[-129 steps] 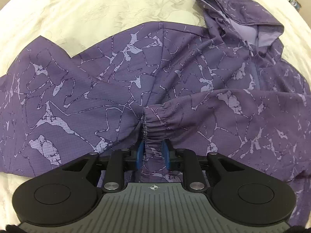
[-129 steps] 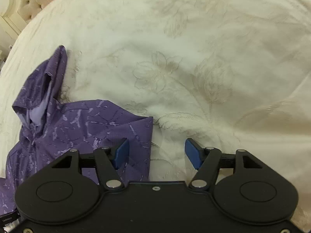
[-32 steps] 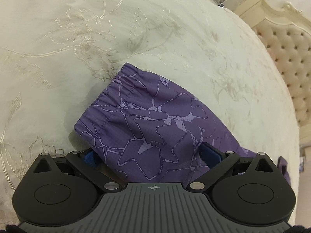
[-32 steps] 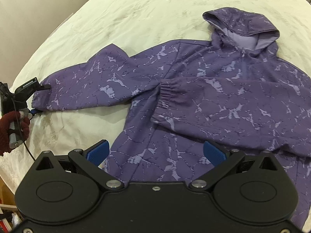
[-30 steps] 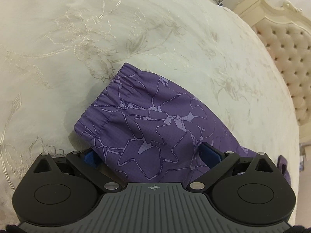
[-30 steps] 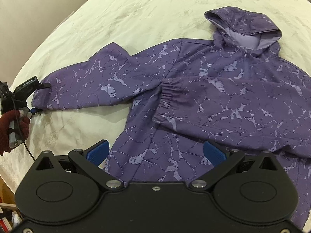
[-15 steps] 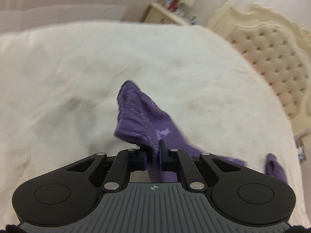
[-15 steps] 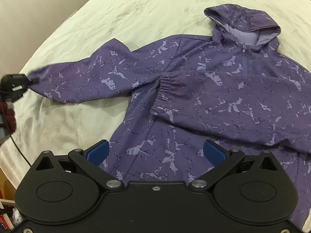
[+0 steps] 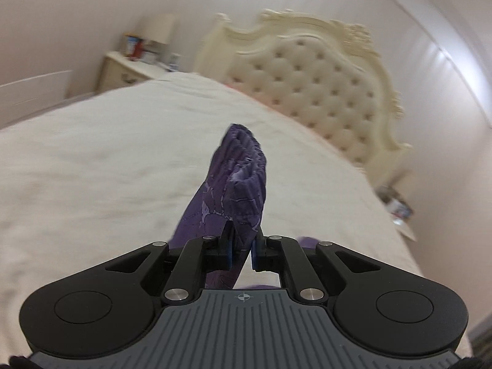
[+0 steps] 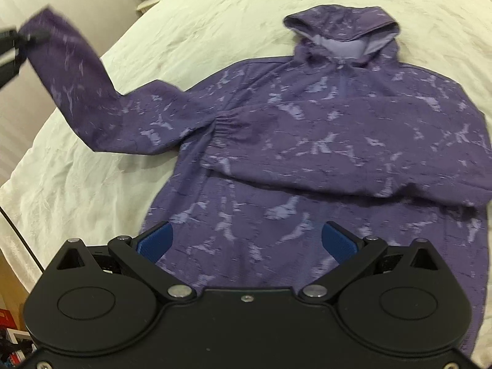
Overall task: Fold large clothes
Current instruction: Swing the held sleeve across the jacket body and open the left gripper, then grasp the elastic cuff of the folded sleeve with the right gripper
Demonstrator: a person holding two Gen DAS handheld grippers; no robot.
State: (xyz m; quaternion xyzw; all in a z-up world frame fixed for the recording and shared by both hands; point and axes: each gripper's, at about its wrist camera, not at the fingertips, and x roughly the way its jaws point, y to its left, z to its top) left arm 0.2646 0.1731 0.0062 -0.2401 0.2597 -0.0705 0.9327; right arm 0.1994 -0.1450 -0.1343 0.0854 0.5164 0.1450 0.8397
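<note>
A purple patterned hoodie (image 10: 307, 160) lies face up on the cream bedspread (image 10: 190, 30), hood at the far side. One sleeve is folded across the chest, its cuff (image 10: 221, 129) near the middle. My left gripper (image 9: 242, 250) is shut on the other sleeve's cuff (image 9: 243, 166) and holds it up above the bed; in the right wrist view that raised sleeve (image 10: 70, 70) stands at the upper left with the left gripper (image 10: 12, 46) at its end. My right gripper (image 10: 246, 243) is open and empty, hovering over the hoodie's lower body.
A cream tufted headboard (image 9: 323, 73) stands beyond the bed. A bedside cabinet (image 9: 129, 70) with small items sits at its left, another nightstand (image 9: 396, 212) at the right. The bed's edge (image 10: 18, 203) runs down the left of the right wrist view.
My left gripper closed on the outstretched sleeve's cuff and lifted it off the bed, swinging it upward. My right gripper stayed open over the hoodie's hem.
</note>
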